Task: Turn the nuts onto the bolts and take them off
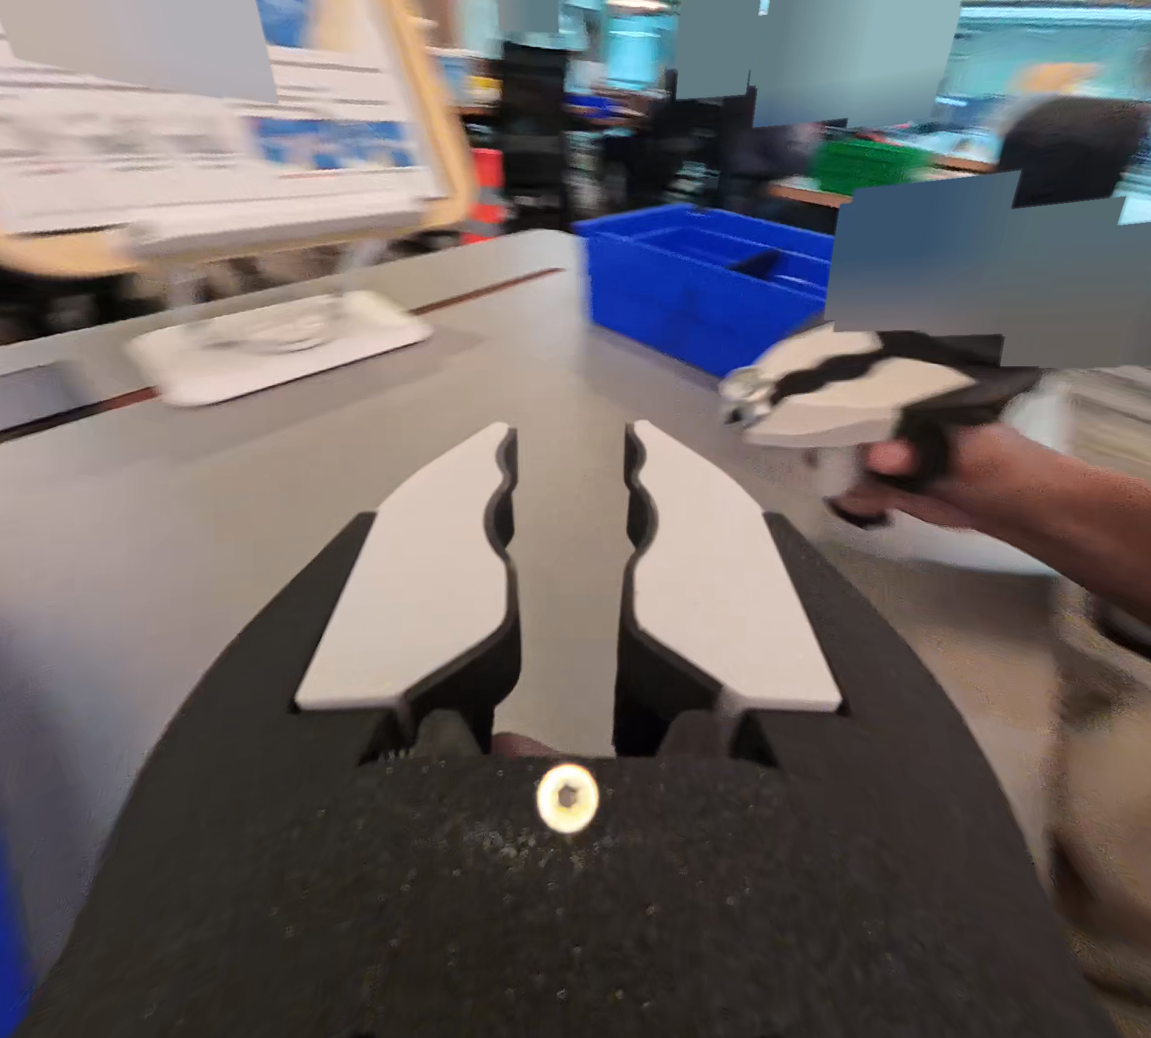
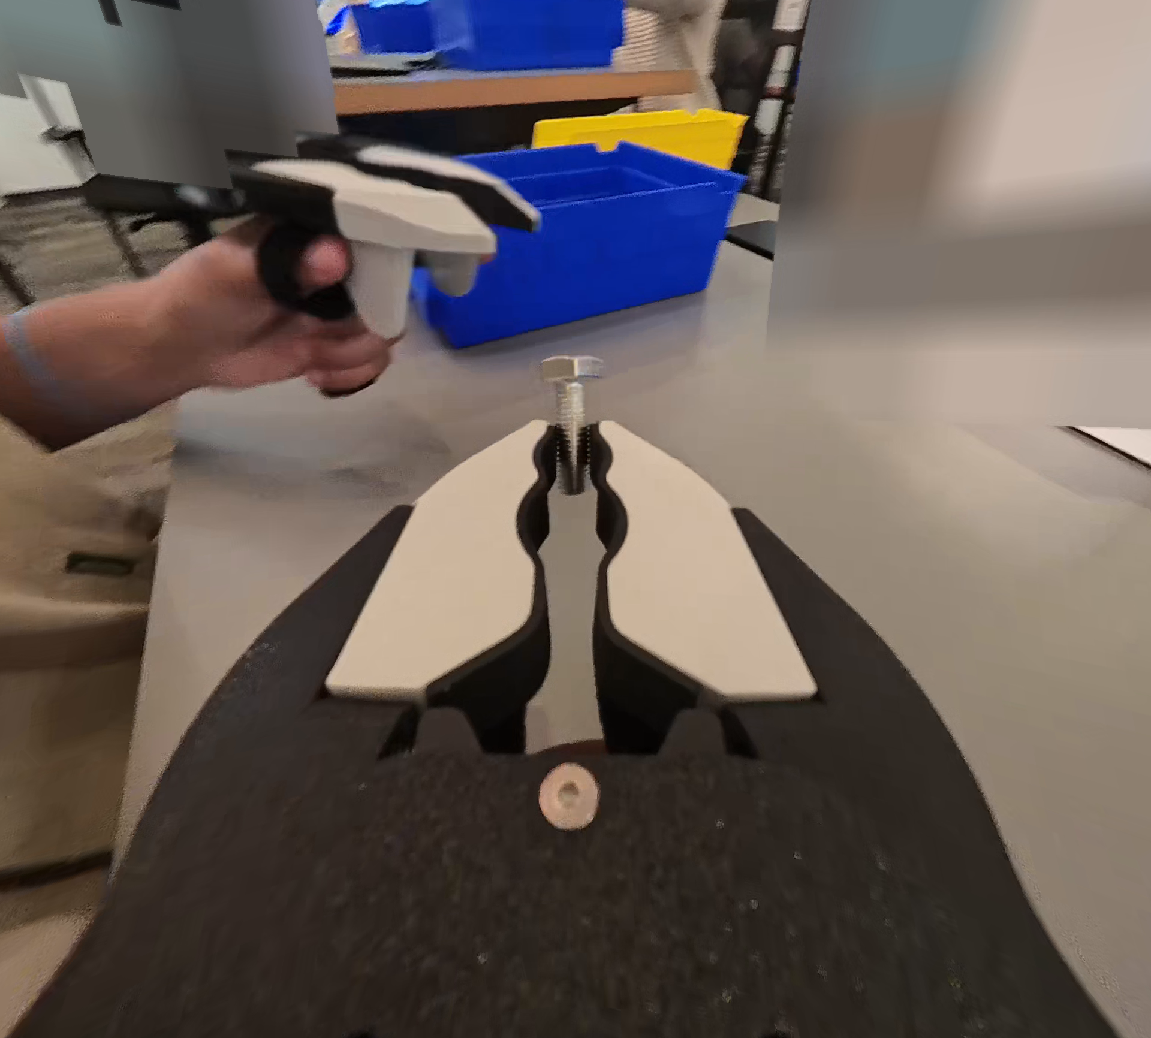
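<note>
My right gripper [image 2: 570,441], black-bodied with pale grey finger plates, is pinched on the threaded shank of a silver hex-head steel bolt [image 2: 570,416]. The bolt's head points away from me, past the fingertips, and its plain end lies between the notched inner pads. I see no nut on the exposed thread. The bolt is held above the smooth grey tabletop [image 2: 872,572], nearer to me than the blue plastic bin [image 2: 598,255], with a yellow plastic bin [image 2: 641,133] just behind that one.

My left gripper [image 1: 570,441] holds nothing; its two fingers stand spread with bare table showing between them. It hovers over the near part of the same table. Far left of it stands a white monitor base [image 1: 280,348] under a blurred screen [image 1: 205,74]. Far right is the blue bin, and at the right edge my right hand [image 1: 947,479] grips the other tool's black handle, the shiny bolt at its tip.

From the right side, my left hand [image 2: 249,317] appears at far left, holding its gripper just in front of the blue bin.
</note>
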Tool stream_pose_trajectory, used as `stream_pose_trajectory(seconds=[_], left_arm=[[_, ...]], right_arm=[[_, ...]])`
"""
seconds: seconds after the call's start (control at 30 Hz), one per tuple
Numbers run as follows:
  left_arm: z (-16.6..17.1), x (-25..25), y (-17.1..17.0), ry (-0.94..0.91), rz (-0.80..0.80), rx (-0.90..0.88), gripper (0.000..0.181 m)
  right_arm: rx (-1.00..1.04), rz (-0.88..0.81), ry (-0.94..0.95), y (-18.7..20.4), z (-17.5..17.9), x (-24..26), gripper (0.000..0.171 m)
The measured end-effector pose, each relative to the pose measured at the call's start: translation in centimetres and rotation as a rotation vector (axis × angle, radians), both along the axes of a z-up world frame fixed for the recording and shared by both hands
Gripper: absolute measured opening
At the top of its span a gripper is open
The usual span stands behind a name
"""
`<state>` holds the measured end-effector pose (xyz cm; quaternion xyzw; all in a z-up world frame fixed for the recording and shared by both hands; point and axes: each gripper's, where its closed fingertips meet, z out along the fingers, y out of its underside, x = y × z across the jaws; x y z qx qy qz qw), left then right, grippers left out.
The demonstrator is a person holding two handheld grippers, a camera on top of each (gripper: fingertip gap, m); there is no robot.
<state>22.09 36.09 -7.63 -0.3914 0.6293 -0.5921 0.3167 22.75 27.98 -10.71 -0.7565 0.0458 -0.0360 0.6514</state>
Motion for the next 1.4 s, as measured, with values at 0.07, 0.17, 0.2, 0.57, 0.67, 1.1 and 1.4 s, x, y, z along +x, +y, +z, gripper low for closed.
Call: stream_pose_trajectory(seconds=[0.07, 0.17, 0.2, 0.57, 0.67, 1.1, 1.4], left_arm=[[-1.1, -0.2, 2.6, 0.003, 0.219, -0.024, 0.028], [-3.1, -0.8, 4.1, 0.035, 0.377, -0.057, 0.028], [-3.7, -0.9, 4.1, 0.043, 0.393, -0.072, 0.029], [-4.5, -0.8, 3.0, 0.048, 0.38, -0.013, 0.033], [-4.6, -0.8, 2.5, 0.037, 0.368, 0.025, 0.033], [-4.3, -1.1, 2.1, 0.016, 0.341, 0.025, 0.033], [-4.2, -1.1, 2.2, 0.017, 0.326, -0.002, 0.034]], right_arm=[[0.034, -0.113, 0.02, -0.5, -0.3, 1.1, 0.01], [0.083, -0.249, 0.043, -1.3, -0.8, 2.3, 0.01], [0.094, -0.276, 0.044, -1.5, -0.9, 2.5, 0.01], [0.121, -0.402, -0.042, -3.7, 0.9, 3.9, 0.01], [0.08, -0.574, -0.193, -8.1, 6.0, 7.9, 0.01], [-0.905, -0.575, 0.339, -23.0, -2.7, 32.5, 0.011], [-1.207, -0.451, 0.4, -23.4, -10.3, 32.9, 0.011]])
